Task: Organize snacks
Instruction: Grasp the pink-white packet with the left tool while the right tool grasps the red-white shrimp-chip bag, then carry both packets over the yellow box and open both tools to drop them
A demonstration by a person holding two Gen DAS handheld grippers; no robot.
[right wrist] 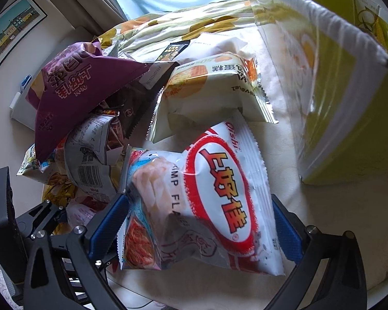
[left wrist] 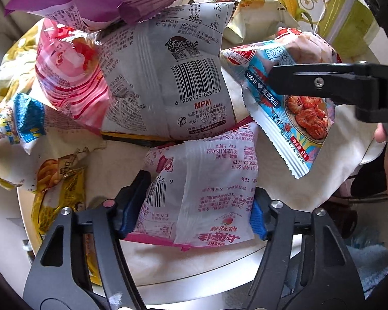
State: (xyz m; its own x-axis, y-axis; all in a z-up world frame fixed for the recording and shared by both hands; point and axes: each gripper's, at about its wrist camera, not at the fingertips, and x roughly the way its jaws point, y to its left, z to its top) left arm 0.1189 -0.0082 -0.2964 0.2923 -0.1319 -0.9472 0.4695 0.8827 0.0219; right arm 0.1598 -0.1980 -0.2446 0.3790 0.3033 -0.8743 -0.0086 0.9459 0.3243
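My left gripper [left wrist: 194, 206] is shut on a pink-and-white snack bag [left wrist: 204, 191], held back side up just above the table. My right gripper [right wrist: 199, 217] is shut on a white Oishi shrimp-flakes bag [right wrist: 207, 201] with a red oval logo; that bag also shows in the left wrist view [left wrist: 292, 98], lifted at the right with the right gripper's black finger [left wrist: 323, 82] across it. A pile of snack bags lies beyond: a grey bag with a barcode [left wrist: 173, 82], a purple bag [right wrist: 72, 95], a pink bag [left wrist: 69, 77] and a cream cake pack [right wrist: 212, 90].
A large yellow-green bag with a bear and corn print [right wrist: 344, 98] stands at the right, its mouth open toward the pile. A yellow snack pack [left wrist: 57, 188] and a blue-and-white pack [left wrist: 15, 134] lie at the left. The round table has a cream cloth [left wrist: 331, 165].
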